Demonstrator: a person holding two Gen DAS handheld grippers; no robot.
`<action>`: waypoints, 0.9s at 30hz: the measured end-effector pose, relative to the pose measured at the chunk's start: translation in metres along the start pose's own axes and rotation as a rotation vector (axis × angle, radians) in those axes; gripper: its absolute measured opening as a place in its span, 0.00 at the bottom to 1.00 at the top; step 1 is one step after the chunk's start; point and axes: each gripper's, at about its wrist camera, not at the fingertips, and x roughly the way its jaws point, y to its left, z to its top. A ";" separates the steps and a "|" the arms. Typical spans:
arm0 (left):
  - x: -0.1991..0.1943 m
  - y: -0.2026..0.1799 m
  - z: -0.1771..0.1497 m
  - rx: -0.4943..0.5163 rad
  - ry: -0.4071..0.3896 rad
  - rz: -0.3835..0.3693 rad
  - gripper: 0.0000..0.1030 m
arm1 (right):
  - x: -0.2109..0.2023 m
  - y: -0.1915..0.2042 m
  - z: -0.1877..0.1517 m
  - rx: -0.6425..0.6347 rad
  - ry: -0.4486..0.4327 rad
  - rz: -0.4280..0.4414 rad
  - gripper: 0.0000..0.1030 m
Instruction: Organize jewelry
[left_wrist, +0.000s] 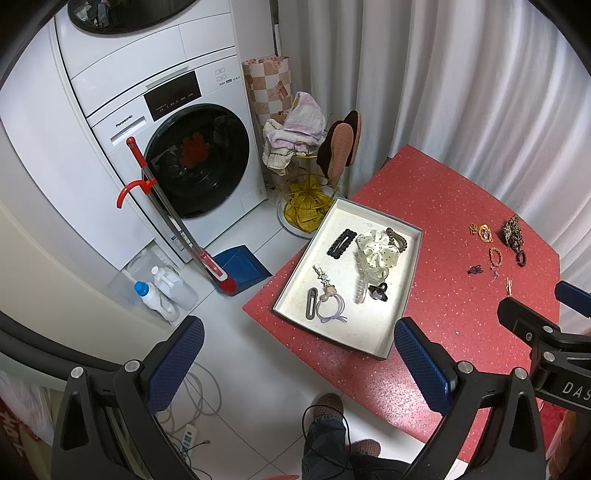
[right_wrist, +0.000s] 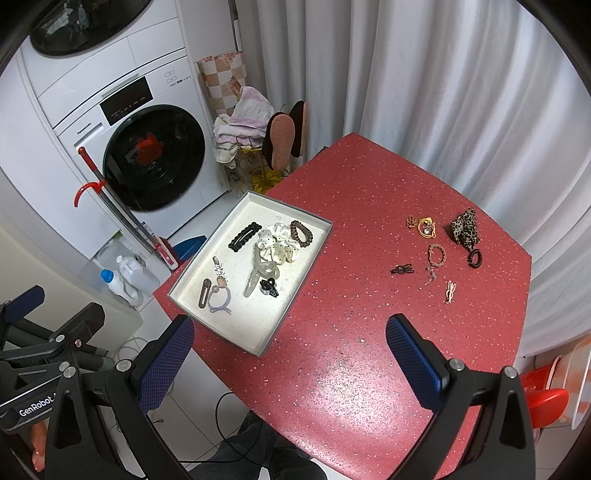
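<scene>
A: Item one, left gripper (left_wrist: 299, 363), black frame, blue textured pads?
B: Jaws spread wide, nothing between them. It hangs above the 7 o'clock edge of the red speckled table (left_wrist: 436, 206), touching nothing.

A: Item two, right gripper (right_wrist: 290, 363)?
B: Same build, jaws equally wide apart, empty, held over bare tabletop at the near edge.

A: Item three, shallow grey rectangular tray (right_wrist: 314, 254)?
B: At 9 o'clock on the table. Contents: cream polka-dot scrunchie (right_wrist: 277, 242), black scalloped snap clip (right_wrist: 244, 236), brown spiral hair tie (right_wrist: 301, 233), clear plastic claw clip (right_wrist: 258, 275), lilac elastic tie (right_wrist: 218, 301).

A: Item four, loose pieces?
B: Grouped at 2 o'clock, well apart from both grippers: leopard-print scrunchie (right_wrist: 465, 226), dark coil tie (right_wrist: 474, 258), orange beaded bracelet (right_wrist: 436, 254), yellow band (right_wrist: 426, 227), small black clip (right_wrist: 402, 270), pale hairpins (right_wrist: 450, 291).
</scene>
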 end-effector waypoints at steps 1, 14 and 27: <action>0.000 0.000 0.000 0.001 0.000 0.000 1.00 | 0.000 0.000 0.000 0.002 0.000 -0.001 1.00; 0.000 -0.001 0.000 0.001 0.001 0.002 1.00 | 0.000 -0.001 -0.001 -0.001 0.000 0.000 1.00; 0.000 -0.001 -0.001 0.001 0.005 0.002 1.00 | 0.000 -0.001 -0.001 0.000 0.001 0.002 1.00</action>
